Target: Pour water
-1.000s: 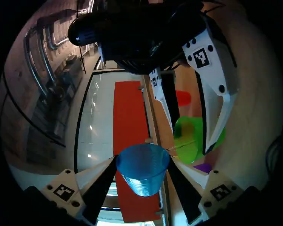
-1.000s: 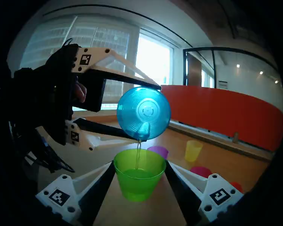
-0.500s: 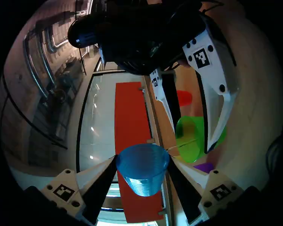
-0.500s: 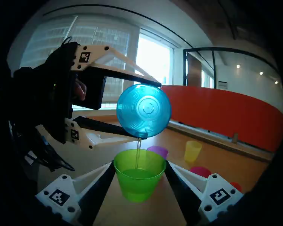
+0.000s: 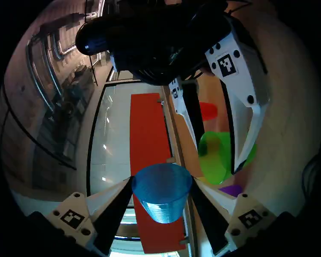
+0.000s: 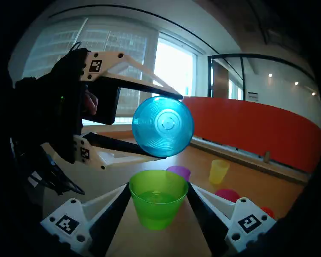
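Translucent blue cup (image 6: 162,126), green cup (image 6: 158,205), purple cup (image 6: 179,172), yellow cup (image 6: 218,171)

Daylight floods in from the windows (image 6: 173,64) ahead of the right gripper (image 6: 159,187), blown out white. Blue cup (image 6: 162,128) and green cup (image 6: 157,210) glow through. Left gripper view runs dimmer, warmer. Fisheye bends the rims; centres are sharp.

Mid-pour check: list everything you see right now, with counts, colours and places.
blue cup: one, blue, tipped sideways above green cup
green cup: one, green, upright, water inside
purple cup: one, purple, table, behind green cup
yellow cup: one, yellow, table, farther right
pink cup: one, pink, table, right
red cup: one, red, table
table: one, light wood, under cups
partition: one, orange-red, behind table
left gripper: one, white-black, holds blue cup
right gripper: one, white-black, holds green cup
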